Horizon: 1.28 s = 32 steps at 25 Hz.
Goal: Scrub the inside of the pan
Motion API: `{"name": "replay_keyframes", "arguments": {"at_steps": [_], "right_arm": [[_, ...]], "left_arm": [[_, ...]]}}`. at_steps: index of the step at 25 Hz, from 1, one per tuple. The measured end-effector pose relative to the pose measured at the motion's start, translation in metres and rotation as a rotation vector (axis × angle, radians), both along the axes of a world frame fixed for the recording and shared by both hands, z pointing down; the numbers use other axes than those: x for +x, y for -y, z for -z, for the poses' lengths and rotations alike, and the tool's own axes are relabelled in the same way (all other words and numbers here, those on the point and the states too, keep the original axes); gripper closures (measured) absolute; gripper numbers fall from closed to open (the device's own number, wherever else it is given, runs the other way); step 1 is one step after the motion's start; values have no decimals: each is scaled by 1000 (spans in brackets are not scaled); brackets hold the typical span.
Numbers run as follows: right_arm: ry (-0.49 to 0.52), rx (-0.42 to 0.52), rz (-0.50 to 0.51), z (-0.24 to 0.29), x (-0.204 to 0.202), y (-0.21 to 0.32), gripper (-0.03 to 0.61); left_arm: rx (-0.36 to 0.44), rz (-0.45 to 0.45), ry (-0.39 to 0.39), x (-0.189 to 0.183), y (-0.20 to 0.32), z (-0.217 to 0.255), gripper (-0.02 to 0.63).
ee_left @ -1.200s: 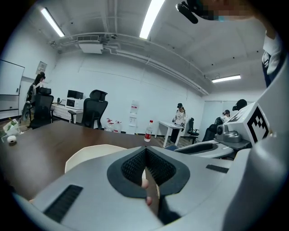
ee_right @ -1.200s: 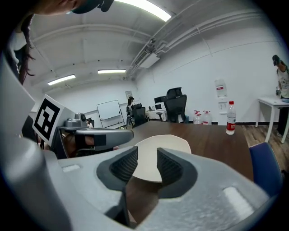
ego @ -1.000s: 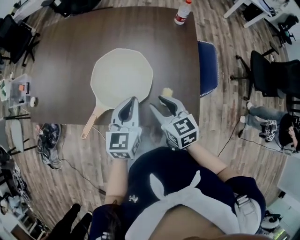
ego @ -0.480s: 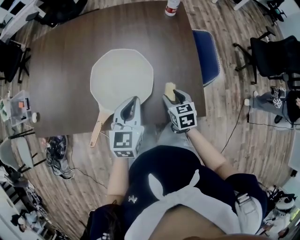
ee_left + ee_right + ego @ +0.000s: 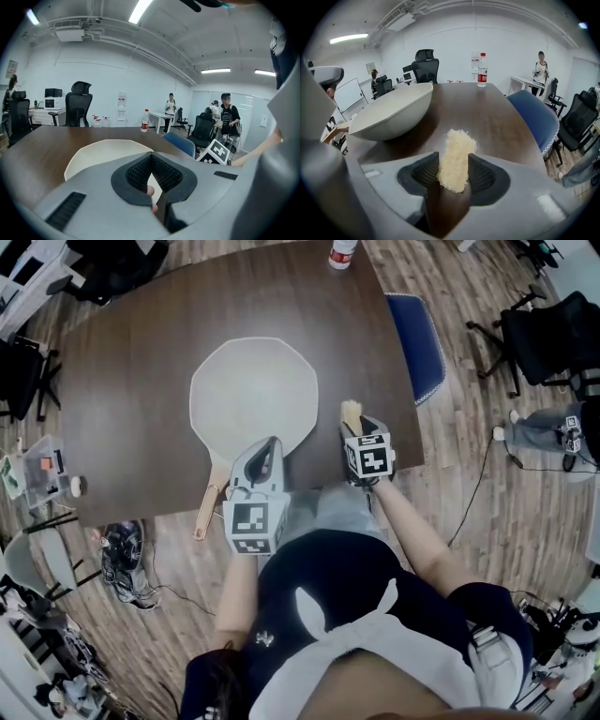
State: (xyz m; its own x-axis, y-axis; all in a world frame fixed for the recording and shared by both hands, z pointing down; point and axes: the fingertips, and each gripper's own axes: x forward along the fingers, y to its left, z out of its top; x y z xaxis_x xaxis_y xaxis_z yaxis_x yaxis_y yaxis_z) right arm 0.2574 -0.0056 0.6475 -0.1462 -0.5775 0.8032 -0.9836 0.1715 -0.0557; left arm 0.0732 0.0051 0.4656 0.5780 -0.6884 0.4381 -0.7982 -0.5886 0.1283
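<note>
The cream pan [image 5: 253, 390] rests on the dark table [image 5: 122, 352], its wooden handle [image 5: 208, 504] pointing over the near edge. A pale yellow scrub sponge [image 5: 351, 412] lies on the table right of the pan. My right gripper [image 5: 354, 424] is down over it; its jaws have just been closing slightly. In the right gripper view the sponge [image 5: 455, 157] stands between the pads of that gripper [image 5: 453, 164], not squeezed. My left gripper [image 5: 271, 442] hovers at the pan's near rim, shut and empty. The left gripper view shows its tips [image 5: 151, 157] together before the pan [image 5: 98, 152].
A water bottle [image 5: 341, 254] stands at the table's far edge. A blue chair [image 5: 417, 334] is tucked against the right side. Office chairs and people are further off around the room. The sponge lies close to the table's near right corner.
My right gripper has come down from above the table edge onto the sponge, which now sits between its jaws. The left gripper has sunk a little toward the pan's rim.
</note>
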Motion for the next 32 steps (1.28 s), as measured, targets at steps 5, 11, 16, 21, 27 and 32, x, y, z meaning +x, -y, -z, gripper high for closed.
{"name": "replay_keyframes", "arguments": {"at_steps": [5, 11, 16, 21, 27, 32], "right_arm": [[-82, 16, 33, -6, -6, -3, 495], [-45, 47, -2, 12, -12, -7, 518], [10, 164, 0, 59, -18, -5, 518], [61, 367, 207, 129, -54, 6, 518], [109, 423, 450, 166, -122, 9, 518], [101, 420, 613, 169, -173, 12, 518]], "left_arm": [[-3, 0, 5, -17, 0, -1, 615], [-7, 8, -1, -39, -2, 5, 615], [-4, 46, -7, -51, -8, 0, 615], [-2, 91, -2, -63, -12, 0, 615], [-14, 163, 31, -98, -9, 1, 615], [-42, 234, 51, -129, -3, -7, 615]]}}
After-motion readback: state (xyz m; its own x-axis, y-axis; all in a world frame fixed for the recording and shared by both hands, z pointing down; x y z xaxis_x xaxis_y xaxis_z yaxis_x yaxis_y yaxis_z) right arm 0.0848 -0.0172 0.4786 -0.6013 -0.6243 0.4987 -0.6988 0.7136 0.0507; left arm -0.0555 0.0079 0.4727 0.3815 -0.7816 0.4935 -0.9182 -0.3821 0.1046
